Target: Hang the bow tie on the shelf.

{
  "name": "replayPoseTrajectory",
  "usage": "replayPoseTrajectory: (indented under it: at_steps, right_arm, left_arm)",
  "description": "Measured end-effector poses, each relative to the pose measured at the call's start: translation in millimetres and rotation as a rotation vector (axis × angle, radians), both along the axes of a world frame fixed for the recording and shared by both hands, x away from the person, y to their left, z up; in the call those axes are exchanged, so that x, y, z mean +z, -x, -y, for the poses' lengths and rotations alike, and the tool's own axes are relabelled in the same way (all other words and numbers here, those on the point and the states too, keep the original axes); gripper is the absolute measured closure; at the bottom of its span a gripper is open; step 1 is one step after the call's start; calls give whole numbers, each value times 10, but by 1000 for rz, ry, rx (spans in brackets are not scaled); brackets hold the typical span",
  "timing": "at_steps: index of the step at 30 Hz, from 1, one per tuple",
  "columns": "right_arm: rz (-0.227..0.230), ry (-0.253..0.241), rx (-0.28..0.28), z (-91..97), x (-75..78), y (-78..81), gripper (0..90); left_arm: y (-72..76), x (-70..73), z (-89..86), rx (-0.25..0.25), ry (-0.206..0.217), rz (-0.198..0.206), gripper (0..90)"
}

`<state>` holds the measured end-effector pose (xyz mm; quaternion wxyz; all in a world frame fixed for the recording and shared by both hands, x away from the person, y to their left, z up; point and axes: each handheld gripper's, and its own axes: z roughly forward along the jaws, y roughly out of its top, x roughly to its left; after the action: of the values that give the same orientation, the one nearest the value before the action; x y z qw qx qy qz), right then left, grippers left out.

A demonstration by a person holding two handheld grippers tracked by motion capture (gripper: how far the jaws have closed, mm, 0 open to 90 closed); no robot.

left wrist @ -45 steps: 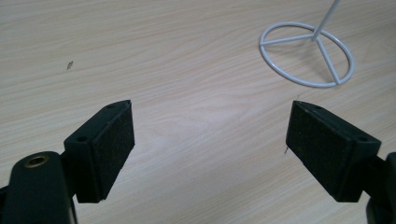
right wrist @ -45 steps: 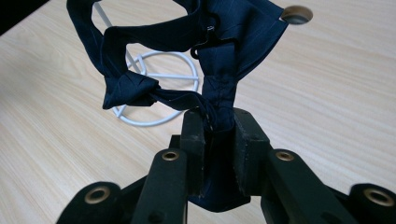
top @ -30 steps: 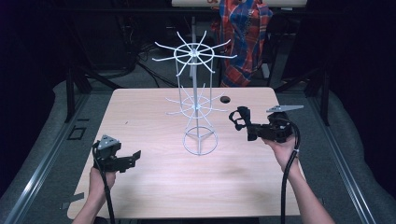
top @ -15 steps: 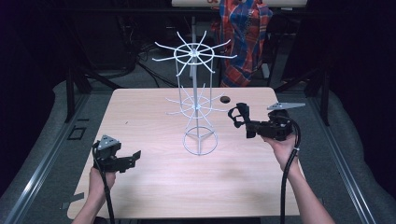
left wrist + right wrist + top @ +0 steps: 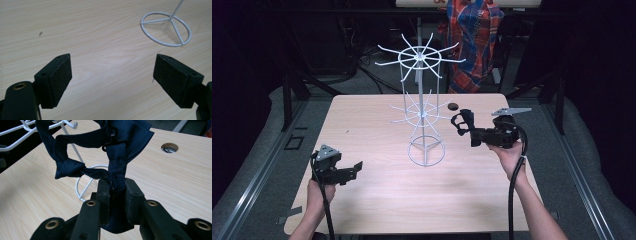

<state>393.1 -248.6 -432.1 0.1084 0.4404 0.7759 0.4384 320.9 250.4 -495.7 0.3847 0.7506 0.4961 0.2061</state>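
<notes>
Right gripper (image 5: 117, 192): fingers clamped on a dark blue cloth (image 5: 105, 147), held above the counter (image 5: 377, 200) beside the white wire rack (image 5: 424, 100).
Left gripper (image 5: 112, 75): fingers wide apart, holding nothing.
Room: dark.

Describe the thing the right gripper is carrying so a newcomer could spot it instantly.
Start at the white wire rack standing mid-table. Just to its right, the right gripper is raised above the wood, jaws clamped on a piece of dark navy cloth with a knotted strap looping off one side. It is the one soft, dark item beside the rack's thin white prongs.
</notes>
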Motion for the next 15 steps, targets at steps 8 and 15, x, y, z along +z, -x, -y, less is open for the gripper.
replayPoseTrajectory:
  at_steps: [8, 15]
  right_arm:
    - [-17, 13, 2, -78, -51, -48, 760]
    - [-34, 32, 8, -161, -106, -102, 760]
  left_arm:
    - [-2, 0, 5, -4, -3, 3, 157]
    - [-1, 1, -3, -1, -3, 4, 157]
